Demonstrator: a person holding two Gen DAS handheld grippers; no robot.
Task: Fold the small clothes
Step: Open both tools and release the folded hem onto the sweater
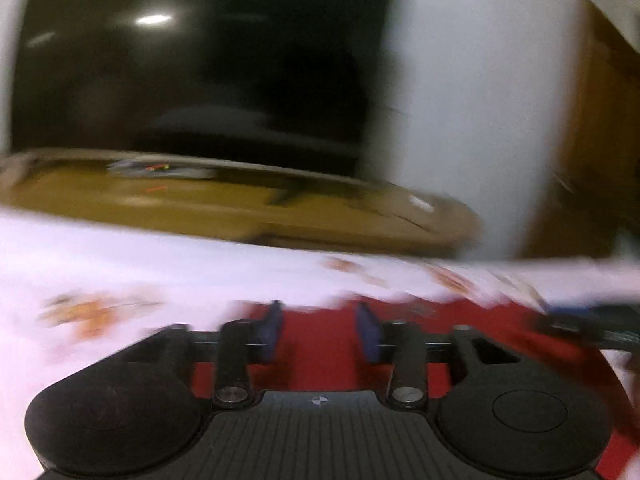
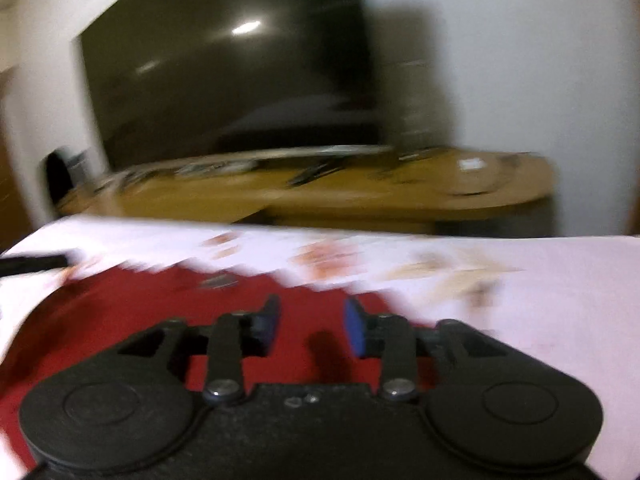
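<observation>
A red garment lies on a white cloth with orange prints. My left gripper is open just above the red garment, with nothing between its blue pads. In the right wrist view the red garment spreads under and to the left of my right gripper, which is also open and empty. The other gripper's black tip shows at the left edge of the right wrist view and at the right edge of the left wrist view. Both views are motion-blurred.
Beyond the white cloth stands a low wooden table with small items on it. A large dark TV screen stands behind it against a white wall. A wooden door or cabinet is at the right.
</observation>
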